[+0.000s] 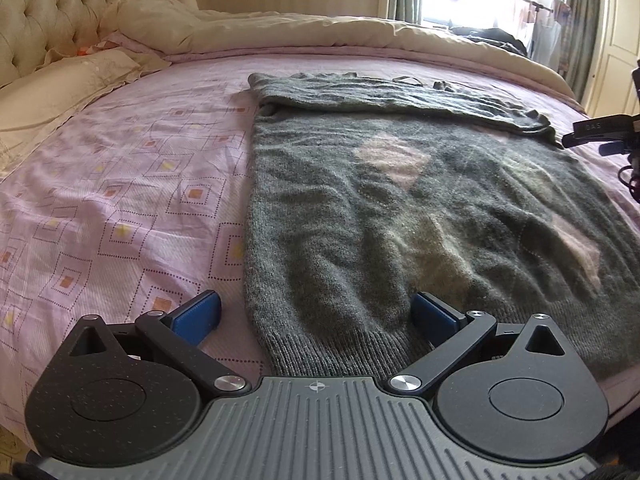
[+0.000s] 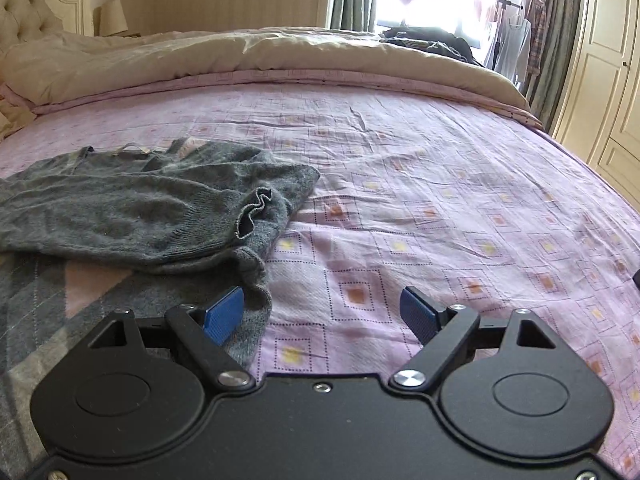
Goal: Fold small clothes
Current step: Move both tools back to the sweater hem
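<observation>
While the grey sweater (image 1: 400, 208) lay spread flat on the bed (image 1: 120, 184), its hem toward the near edge and its body running up toward the far side, the left gripper (image 1: 316, 312) hovered low over the hem's left corner with its blue fingers (image 1: 200, 314) spread wide and nothing between them; one finger stood over the pink sheet just beside the sweater's left edge, the other over the ribbed hem. Across the top of the sweater a sleeve (image 2: 132, 216) had been laid over the chest, its cuff (image 2: 254, 210) ending near the sweater's right edge, so the sleeve fold looked done and the fold of the body seemed to be the step in hand. Further right, the right gripper (image 2: 322, 314) waited at the sweater's right edge, likewise spread and empty, its left finger over the knit and its right finger over bare sheet. The next move, by my reading, called for both grippers to drop onto the hem corners, pinch through the knit without catching the sheet beneath, and carry the hem up toward the folded sleeve evenly. No basket, box or other container showed in either view; only a rolled-back duvet (image 2: 280, 56) and some dark clothes (image 2: 428, 42) lay along the far edge of the bed.
</observation>
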